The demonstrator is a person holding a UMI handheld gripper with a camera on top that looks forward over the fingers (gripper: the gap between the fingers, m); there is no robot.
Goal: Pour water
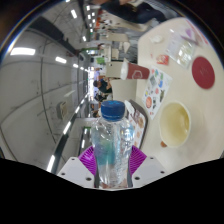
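Clamped upright between the claw (112, 160) pads is a clear water bottle (111, 146) with a blue cap, lifted ahead of the white table (172, 75). Beyond it, by the table's near edge, a pale cup (175, 124) is seen. Carrying appears in hand; next, the cap probably must be removed, then the bottle tilted over the cup.

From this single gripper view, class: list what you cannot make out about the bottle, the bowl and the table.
- Bottle: its base is cut off at the gripper view's lower edge, between the fingers.
- Water level: not readable through the clear plastic.
- Bowl: what it holds cannot be told.
- Red-lidded container: too small to identify.
- Table: its far end blurs out.
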